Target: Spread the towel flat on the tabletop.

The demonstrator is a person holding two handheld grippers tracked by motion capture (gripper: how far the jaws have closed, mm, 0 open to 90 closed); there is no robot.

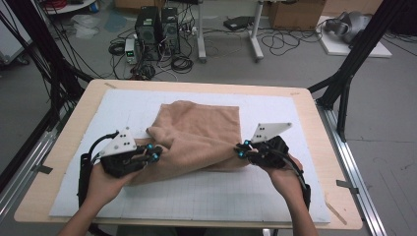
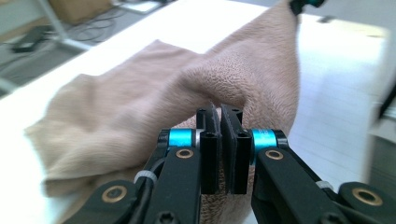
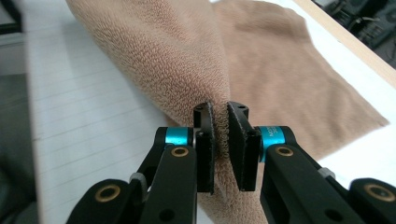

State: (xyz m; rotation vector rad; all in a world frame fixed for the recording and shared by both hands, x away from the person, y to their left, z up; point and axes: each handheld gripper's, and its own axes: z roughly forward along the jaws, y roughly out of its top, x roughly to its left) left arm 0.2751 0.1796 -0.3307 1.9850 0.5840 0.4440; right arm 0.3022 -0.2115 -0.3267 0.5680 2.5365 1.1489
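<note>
- We see the desk (image 1: 64, 147), a wooden top with a white gridded mat (image 1: 206, 194) over most of it.
- The tan towel (image 1: 196, 132) lies on the mat near its centre. Its far part rests flat toward 12 o'clock, while its near edge is lifted off the mat at both ends.
- The left gripper (image 1: 156, 153) sits at about 9 o'clock of the towel. Its jaws are clenched on the towel's near-left corner; in the left gripper view (image 2: 219, 140) the pile is pinched between the two pads and the cloth rises away from them.
- The right gripper (image 1: 241, 150) sits at about 4 o'clock of the towel. Its jaws grasp the near-right corner; in the right gripper view (image 3: 222, 140) a fold of terry fills the narrow gap between the pads.
- Between the two grippers the raised edge sags in a shallow fold.
</note>
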